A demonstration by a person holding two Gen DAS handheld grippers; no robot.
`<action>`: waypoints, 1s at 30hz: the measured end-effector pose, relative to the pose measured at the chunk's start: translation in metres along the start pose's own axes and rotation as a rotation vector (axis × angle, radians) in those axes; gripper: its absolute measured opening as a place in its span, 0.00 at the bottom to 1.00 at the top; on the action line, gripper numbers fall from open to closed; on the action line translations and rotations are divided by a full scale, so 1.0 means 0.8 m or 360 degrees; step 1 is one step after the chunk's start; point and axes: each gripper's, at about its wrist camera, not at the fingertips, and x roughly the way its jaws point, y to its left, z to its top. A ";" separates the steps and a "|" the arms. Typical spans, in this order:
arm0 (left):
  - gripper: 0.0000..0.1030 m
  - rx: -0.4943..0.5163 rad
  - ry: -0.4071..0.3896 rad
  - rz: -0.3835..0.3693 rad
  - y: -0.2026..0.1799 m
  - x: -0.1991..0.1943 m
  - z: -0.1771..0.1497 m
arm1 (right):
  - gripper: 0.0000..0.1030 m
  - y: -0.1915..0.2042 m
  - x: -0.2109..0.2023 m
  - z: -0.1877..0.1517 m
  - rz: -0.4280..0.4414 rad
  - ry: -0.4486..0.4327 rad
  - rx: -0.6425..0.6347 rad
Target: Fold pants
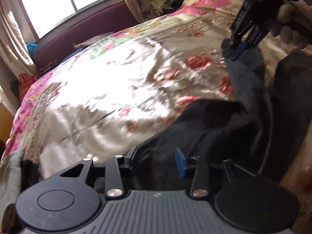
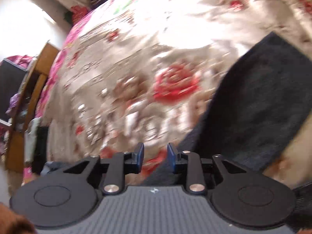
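Observation:
Dark pants [image 1: 251, 105] lie spread on a floral bedspread [image 1: 109, 89] at the right side of the left wrist view. My left gripper [image 1: 157, 160] is open and empty, just above the near edge of the pants. My right gripper [image 1: 233, 51] shows at the upper right of that view, hovering over a pant leg, held by a hand. In the right wrist view my right gripper [image 2: 155, 157] is open and empty above the bedspread [image 2: 136, 68], with the dark pants [image 2: 259, 101] to its right. Both views are motion-blurred.
A purple headboard [image 1: 87, 33] and a bright window [image 1: 64, 2] stand beyond the bed. Curtains hang beside the window. Clutter sits at the far corner of the bed [image 1: 173, 0]. A wooden shelf [image 2: 33, 89] with clothes stands left of the bed.

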 end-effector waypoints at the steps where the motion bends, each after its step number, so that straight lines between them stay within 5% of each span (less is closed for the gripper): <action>1: 0.55 0.0014 -0.0039 -0.0057 -0.018 0.005 0.013 | 0.31 -0.015 -0.005 0.012 -0.0091 -0.0035 0.0010; 6: 0.57 0.0015 -0.0155 -0.0280 -0.098 0.030 0.066 | 0.36 -0.064 0.010 0.066 -0.0250 -0.0131 0.0147; 9: 0.69 0.0034 -0.0187 -0.0318 -0.136 0.037 0.091 | 0.39 -0.076 0.034 0.092 -0.0289 -0.0138 0.0242; 11: 0.76 0.0069 -0.0201 -0.0270 -0.159 0.047 0.104 | 0.39 -0.080 0.052 0.109 -0.0305 -0.0107 0.0269; 17: 0.78 0.0177 -0.0071 -0.0089 -0.205 0.103 0.122 | 0.38 -0.092 0.097 0.129 -0.0468 -0.0017 0.0290; 18: 0.78 0.0204 -0.0045 -0.0065 -0.209 0.110 0.121 | 0.26 -0.092 0.096 0.130 -0.0493 -0.0030 0.0265; 19: 0.76 0.0238 -0.0020 -0.0039 -0.213 0.117 0.121 | 0.03 -0.092 0.092 0.130 -0.0524 -0.0038 0.0239; 22: 0.39 0.0235 0.0069 -0.0035 -0.208 0.132 0.122 | 0.02 -0.109 0.064 0.125 -0.0443 -0.0074 0.0264; 30: 0.22 0.0208 0.0033 -0.0097 -0.178 0.107 0.146 | 0.02 -0.133 -0.087 0.079 -0.0131 -0.0381 0.0436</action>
